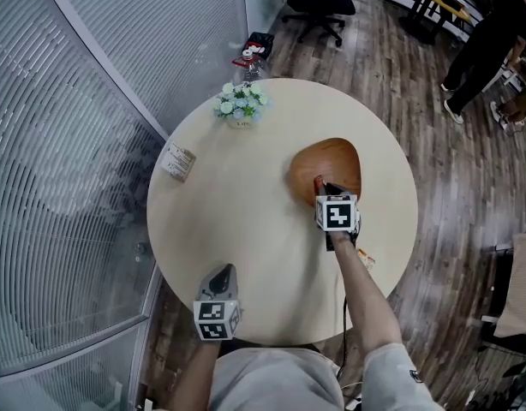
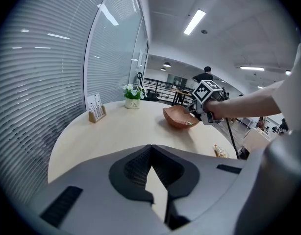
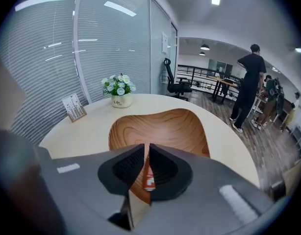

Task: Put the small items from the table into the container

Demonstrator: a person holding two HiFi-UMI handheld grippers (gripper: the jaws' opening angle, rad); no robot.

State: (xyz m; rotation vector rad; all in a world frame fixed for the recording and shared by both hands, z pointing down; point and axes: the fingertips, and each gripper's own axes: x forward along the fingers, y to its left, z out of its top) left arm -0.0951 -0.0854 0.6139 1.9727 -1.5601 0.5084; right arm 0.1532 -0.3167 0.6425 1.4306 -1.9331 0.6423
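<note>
A wooden bowl sits on the round table, right of its middle. My right gripper hangs over the bowl's near rim, shut on a thin red packet that stands upright between its pads. From the left gripper view the bowl and the right gripper lie far ahead. My left gripper is shut with nothing in it, low over the table's near edge. A small yellowish wrapped item lies on the table near the right edge.
A pot of flowers stands at the table's far side and a small card stand at its left edge. A curved glass wall with blinds runs along the left. An office chair and a person are beyond the table.
</note>
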